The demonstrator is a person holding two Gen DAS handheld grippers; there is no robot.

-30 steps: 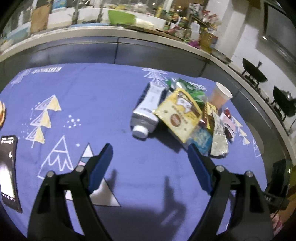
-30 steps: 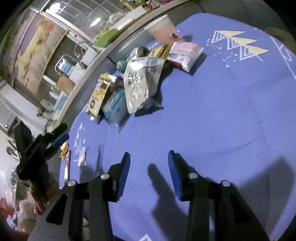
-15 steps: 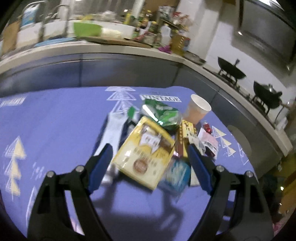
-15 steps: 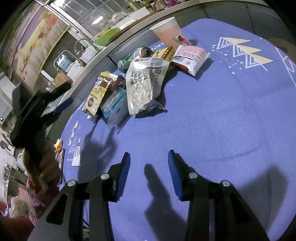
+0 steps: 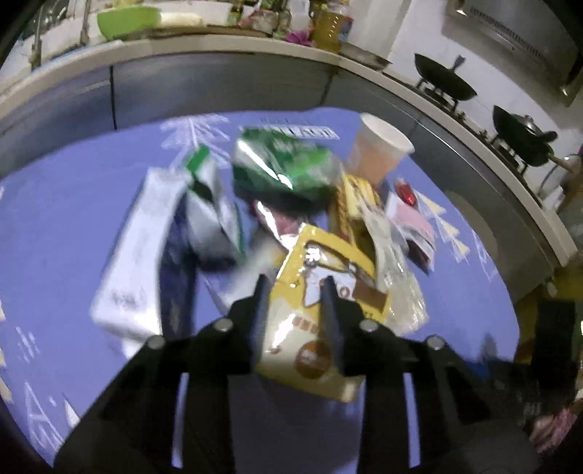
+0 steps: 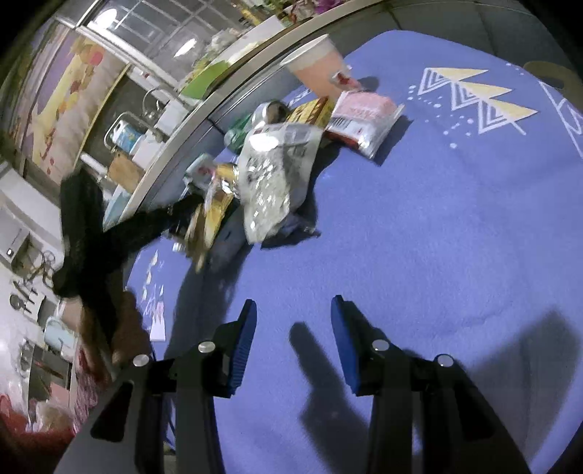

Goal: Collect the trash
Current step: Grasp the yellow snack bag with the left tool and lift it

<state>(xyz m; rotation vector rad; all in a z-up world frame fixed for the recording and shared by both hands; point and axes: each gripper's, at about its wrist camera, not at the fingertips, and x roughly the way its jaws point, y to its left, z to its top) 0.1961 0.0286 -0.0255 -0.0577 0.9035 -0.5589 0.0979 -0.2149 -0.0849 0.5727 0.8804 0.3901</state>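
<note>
A heap of trash lies on the blue tablecloth (image 5: 73,204). My left gripper (image 5: 296,288) is shut on a yellow snack bag (image 5: 309,328), which sits lifted at the heap's near edge. Behind it lie a white carton (image 5: 135,255), a green bag (image 5: 288,167), a paper cup (image 5: 379,149) and a clear wrapper (image 5: 393,262). In the right wrist view my right gripper (image 6: 293,321) is open and empty above bare cloth. The left gripper (image 6: 171,215) shows there holding the yellow bag (image 6: 211,218) beside a silver wrapper (image 6: 273,182), a pink packet (image 6: 360,116) and the cup (image 6: 317,69).
A grey kitchen counter (image 5: 218,73) curves behind the table, with a green bowl (image 5: 127,18), bottles and two woks (image 5: 444,84). The table's right edge drops off near a dark chair (image 5: 554,335).
My left gripper has moved forward onto the heap and closed on the yellow snack bag, which is now tilted up. My right gripper has stayed in place, open.
</note>
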